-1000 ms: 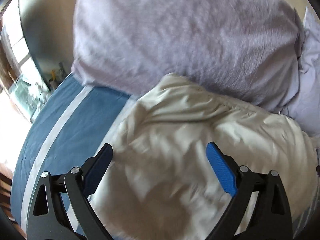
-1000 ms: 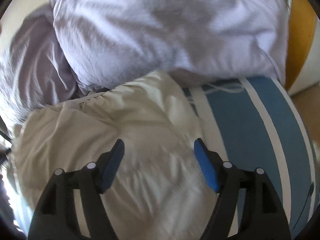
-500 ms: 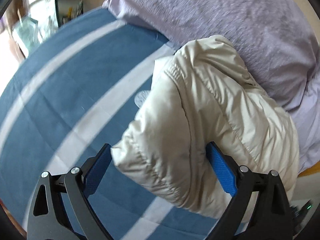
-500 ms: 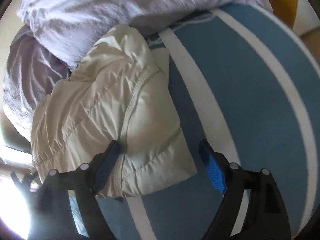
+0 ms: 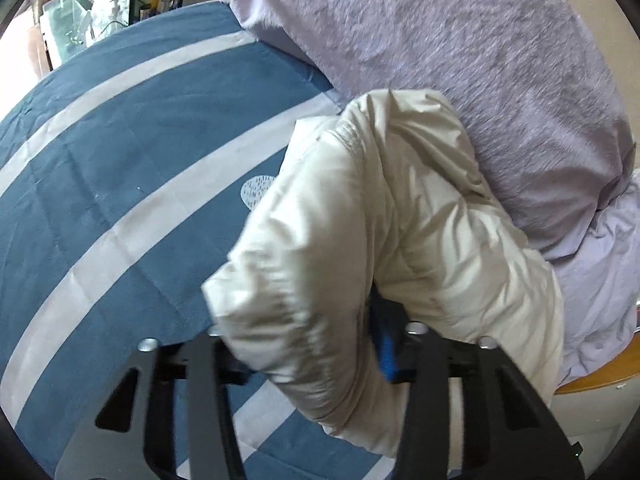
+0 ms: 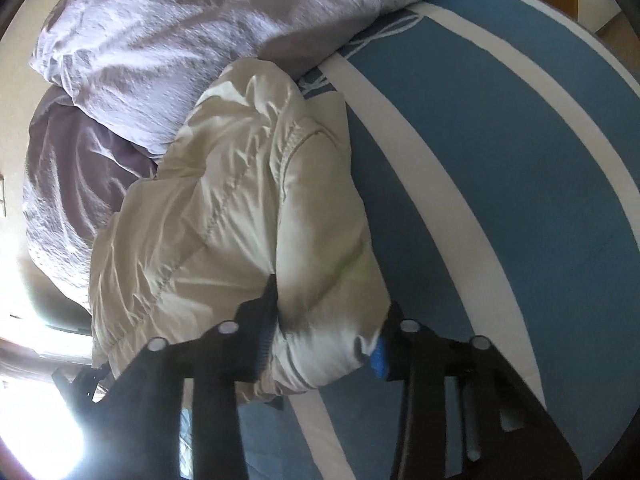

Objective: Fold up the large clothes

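Your left claw (image 5: 304, 344) pointed steeply down, its jaws just closed onto the cream jacket (image 5: 380, 232); your right claw (image 6: 324, 340) did likewise, pinching the jacket's opposite corner.

- Left gripper (image 5: 304, 344): two matte black finger arms, flat and angular, widening toward the camera.
- Each arm has a long slot cut through it, showing as a dark opening.
- Round silver screw heads sit at the arm joints, about four across.
- One finger pad (image 5: 386, 354) shows bright blue with a ribbed face; the other is hidden.
- Right gripper (image 6: 322, 348): same black build, same slotted arms, same row of silver screws.
- Its pads (image 6: 378, 356) are blue too, one in shadow and looking nearly navy.
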A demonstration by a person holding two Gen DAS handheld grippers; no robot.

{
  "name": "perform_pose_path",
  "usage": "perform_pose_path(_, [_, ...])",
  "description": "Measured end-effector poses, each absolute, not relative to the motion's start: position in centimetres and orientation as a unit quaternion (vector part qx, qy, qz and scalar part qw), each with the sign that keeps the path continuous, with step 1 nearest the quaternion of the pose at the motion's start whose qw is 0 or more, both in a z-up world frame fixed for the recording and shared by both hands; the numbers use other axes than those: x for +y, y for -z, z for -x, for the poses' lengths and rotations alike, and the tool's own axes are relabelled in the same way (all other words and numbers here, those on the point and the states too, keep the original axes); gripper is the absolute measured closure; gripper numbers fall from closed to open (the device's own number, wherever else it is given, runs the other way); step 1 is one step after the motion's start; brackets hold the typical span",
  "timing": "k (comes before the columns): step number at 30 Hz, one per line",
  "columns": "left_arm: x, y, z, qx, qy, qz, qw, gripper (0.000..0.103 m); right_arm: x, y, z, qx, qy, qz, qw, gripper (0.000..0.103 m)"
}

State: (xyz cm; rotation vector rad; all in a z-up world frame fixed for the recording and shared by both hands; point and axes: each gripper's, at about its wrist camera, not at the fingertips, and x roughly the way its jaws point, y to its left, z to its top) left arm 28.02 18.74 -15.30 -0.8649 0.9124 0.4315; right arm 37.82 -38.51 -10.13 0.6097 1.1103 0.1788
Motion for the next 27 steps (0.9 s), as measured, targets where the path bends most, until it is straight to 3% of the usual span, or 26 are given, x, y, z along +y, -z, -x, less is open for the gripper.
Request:
perform_pose_path(7, [18.9,13.3,-26.6,0.404,-0.184,0.391,0.806,0.076,-37.8,7.6,-36.0,0.488,-0.093,-0.268,0.825,0.082])
perform_pose_path(27, [21.1,14.2,-12.4,0.410,-0.158,0.402,0.804,0.073,-37.4,9.5,-20.8,0.489,-0.133,-0.283,0.814,0.080])
